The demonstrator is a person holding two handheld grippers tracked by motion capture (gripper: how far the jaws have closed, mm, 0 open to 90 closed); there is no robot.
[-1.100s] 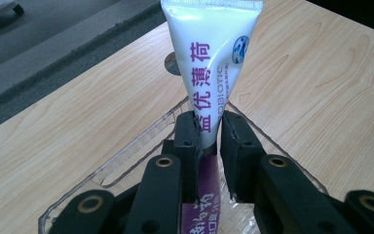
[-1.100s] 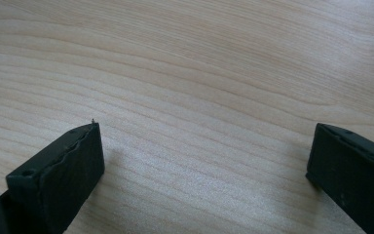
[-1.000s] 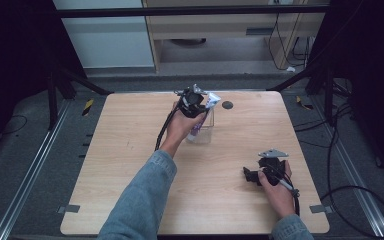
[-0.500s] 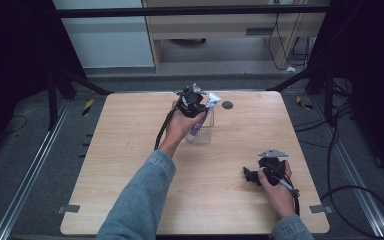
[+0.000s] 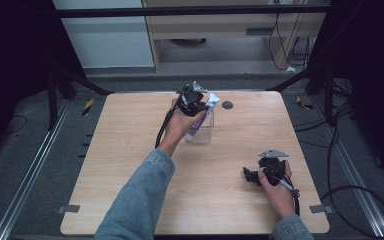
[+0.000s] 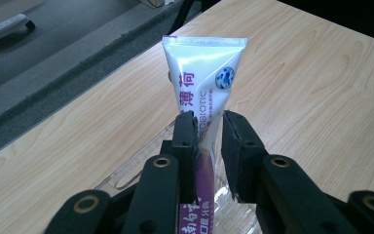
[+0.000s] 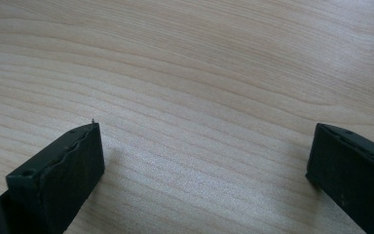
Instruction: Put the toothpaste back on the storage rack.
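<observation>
L gripper is clamping a white-and-purple toothpaste tube mid-body, jaws pressing both flat sides. Tube's long axis is running straight out along the jaws, crimped end pointing away, lower end sitting inside the clear plastic cup on the wooden table. R gripper is resting well apart near the table's front, jaws spread wide w/ nothing between, so L hand is the nearer one.

Left gripper reached far across, mid-scene, jaws pinched nearly together — right gripper low at near right, jaws spread wide.
</observation>
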